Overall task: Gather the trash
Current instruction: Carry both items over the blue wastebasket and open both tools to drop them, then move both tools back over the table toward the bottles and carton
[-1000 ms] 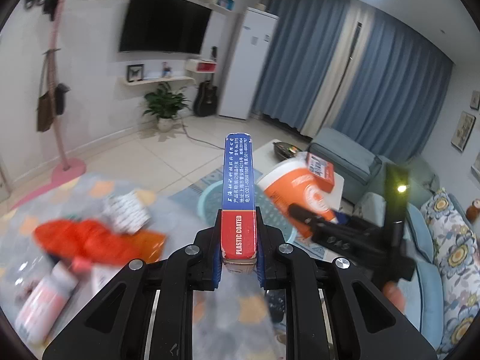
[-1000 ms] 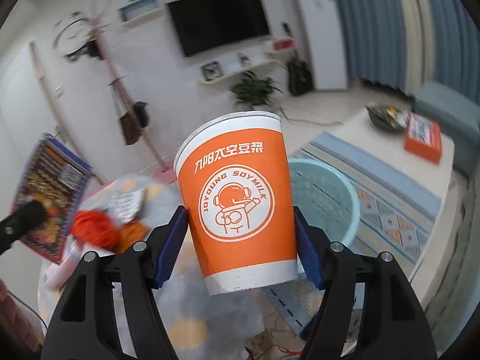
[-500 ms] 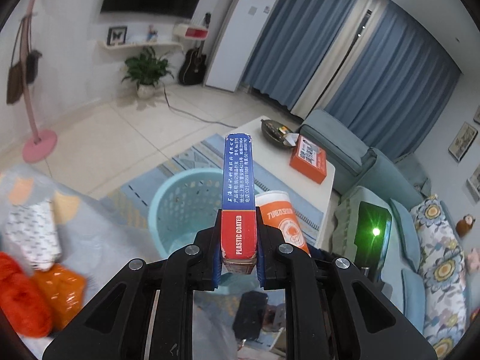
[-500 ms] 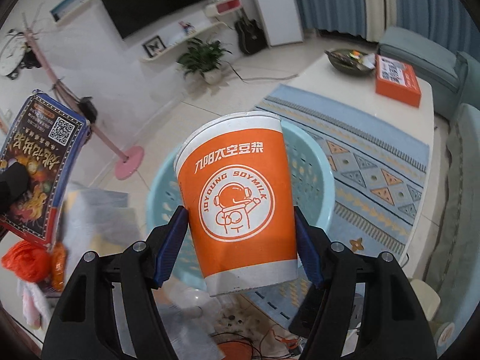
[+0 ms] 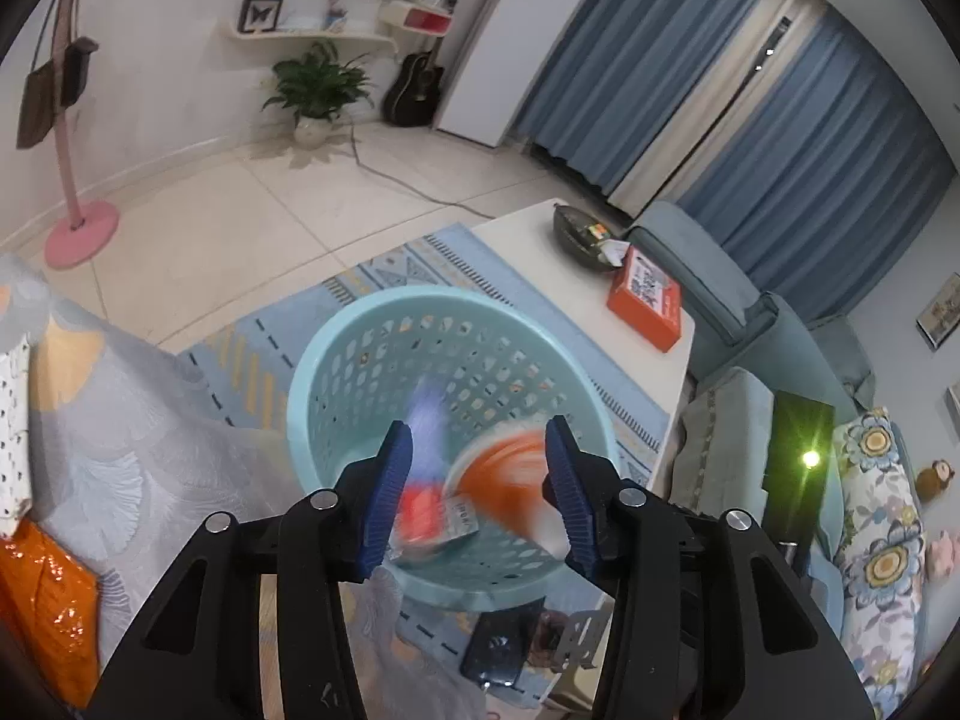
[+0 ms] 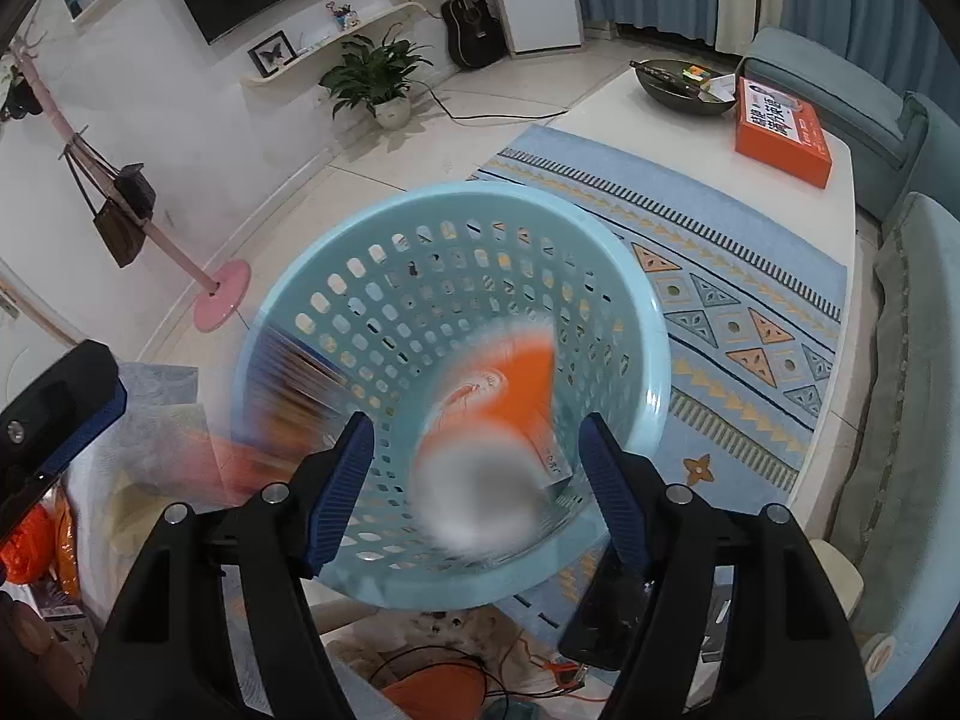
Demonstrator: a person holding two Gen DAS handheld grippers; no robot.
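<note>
Right wrist view alone shows the blurred box (image 6: 294, 384); both grippers (image 5: 477, 495) (image 6: 474, 486) gape over the basket (image 6: 636, 312).

left gripper (image 5: 477, 486): black angular plastic arms | ribbed blue pads (image 5: 389, 498) | silver round screws || right gripper (image 6: 474, 483): same black frame | ribbed blue pads (image 6: 341, 483) | silver screws | markings possibly none, edges dark

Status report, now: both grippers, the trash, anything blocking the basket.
Left gripper open, right gripper open, both empty. Orange cup and flat box blurred, dropping into the blue basket. Nothing in the way.
</note>
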